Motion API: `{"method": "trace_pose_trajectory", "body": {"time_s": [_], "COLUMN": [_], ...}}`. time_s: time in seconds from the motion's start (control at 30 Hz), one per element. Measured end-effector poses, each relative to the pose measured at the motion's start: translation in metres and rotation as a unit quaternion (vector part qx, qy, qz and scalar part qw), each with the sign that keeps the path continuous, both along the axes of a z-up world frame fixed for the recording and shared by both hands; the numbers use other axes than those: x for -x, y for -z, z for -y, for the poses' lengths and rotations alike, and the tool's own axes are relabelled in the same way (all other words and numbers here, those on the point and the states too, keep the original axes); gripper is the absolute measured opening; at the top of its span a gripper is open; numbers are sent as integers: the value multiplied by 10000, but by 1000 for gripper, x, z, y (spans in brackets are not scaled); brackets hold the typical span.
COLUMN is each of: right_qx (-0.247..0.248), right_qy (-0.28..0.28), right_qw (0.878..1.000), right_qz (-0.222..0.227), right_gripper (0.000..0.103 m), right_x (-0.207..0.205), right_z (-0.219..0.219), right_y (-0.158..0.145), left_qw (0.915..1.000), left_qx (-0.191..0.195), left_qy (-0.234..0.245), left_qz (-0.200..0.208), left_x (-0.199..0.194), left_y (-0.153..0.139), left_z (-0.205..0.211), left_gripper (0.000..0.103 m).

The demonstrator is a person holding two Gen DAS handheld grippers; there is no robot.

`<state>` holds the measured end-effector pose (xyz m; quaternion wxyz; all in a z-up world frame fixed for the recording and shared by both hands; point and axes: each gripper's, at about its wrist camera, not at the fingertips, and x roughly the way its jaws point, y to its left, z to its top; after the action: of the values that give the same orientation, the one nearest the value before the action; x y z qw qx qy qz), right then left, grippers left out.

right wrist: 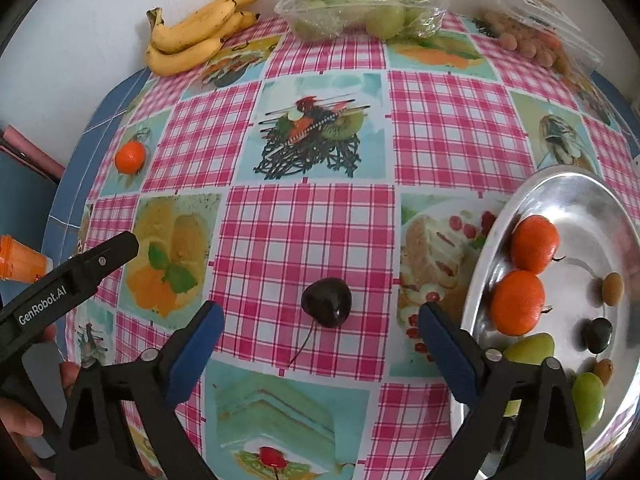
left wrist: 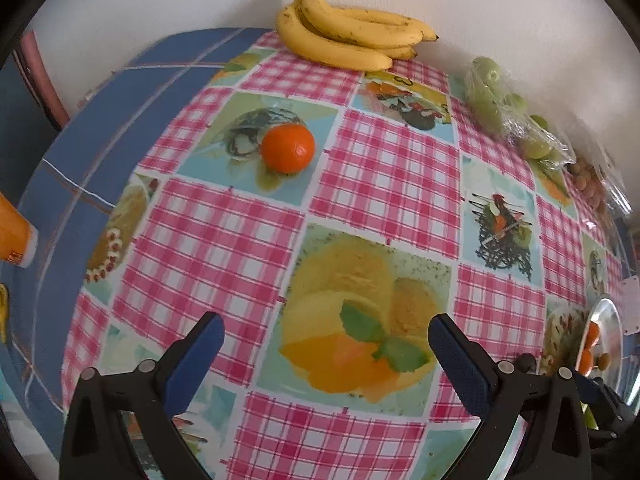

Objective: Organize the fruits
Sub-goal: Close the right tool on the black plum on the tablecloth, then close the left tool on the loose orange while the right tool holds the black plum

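Shiny metal is what the plate (right wrist: 532, 196) is made of, and some of the fruit is already laid in it: two oranges (right wrist: 534, 244), two green fruits (right wrist: 528, 350), a dark cherry (right wrist: 597, 334) and two small brown fruits (right wrist: 613, 288). So part of the tidying looks done.

More fruit is left out on the bench (right wrist: 304, 232), which is covered with a pink checked cloth. One dark cherry (right wrist: 326, 302) is seen on the cloth, just left of the plate, with its thin stem trailing toward the camera. One orange (left wrist: 287, 148) is seen far off on the left side. A bunch of bananas (left wrist: 344, 40) is laid by the wall. A clear bag of green fruit (right wrist: 360, 12) and another bag of small brown fruit (right wrist: 532, 40) are also kept at the back. It cannot be told if the bagged fruit is meant to be moved too.

The right gripper (right wrist: 320, 324) is held over the loose cherry. Its blue fingers (right wrist: 198, 344) are spread wide, with nothing gripped. The cherry is seen between them, near the tips, a little closer to the right finger. Neither finger is touching it.

The left gripper (left wrist: 326, 334) is held wide as well, and nothing is between its fingers but the cloth. The far orange is well ahead of it and a bit to the left
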<state>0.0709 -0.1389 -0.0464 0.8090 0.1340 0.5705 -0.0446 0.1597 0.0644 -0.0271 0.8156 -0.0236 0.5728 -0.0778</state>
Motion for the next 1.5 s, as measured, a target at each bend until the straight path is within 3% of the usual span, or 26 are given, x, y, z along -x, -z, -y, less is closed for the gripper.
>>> {"method": "trace_pose_trajectory", "body": {"time_s": [0.1,0.23,0.37,0.73,1.1,1.5], "right_qx": [50,87,156,205,125,339], "right_qy": [-49,-65,-60,-39,-27,-97], "right_qw": [10000,9999,9997,9995,9999,9992], "right_qz": [-47,-85,-184,-230,-53,189], "right_gripper": [97,90,69,29,28,28], "right_x": [-2,-5,-11,-16,-10,-37], "right_z": [-2,-3,-6,-9,-4,2], "right_y": [3,6,11,16,3,-25], "left_qw": [9998,9999,9998,9993,9994,9993], "left_qx": [-168,-51,9,194,257,182], "left_qy": [-8,-15,13,109,86,300], "left_qz": [-125,-156,-190,-289,-200,-136], "left_x": [0,0,1,1,1,-23], "left_y": [6,10,12,12,5,-3], "left_z": [1,1,4,5,-1,0], "left_gripper": [103,103,102,91,90,85]}}
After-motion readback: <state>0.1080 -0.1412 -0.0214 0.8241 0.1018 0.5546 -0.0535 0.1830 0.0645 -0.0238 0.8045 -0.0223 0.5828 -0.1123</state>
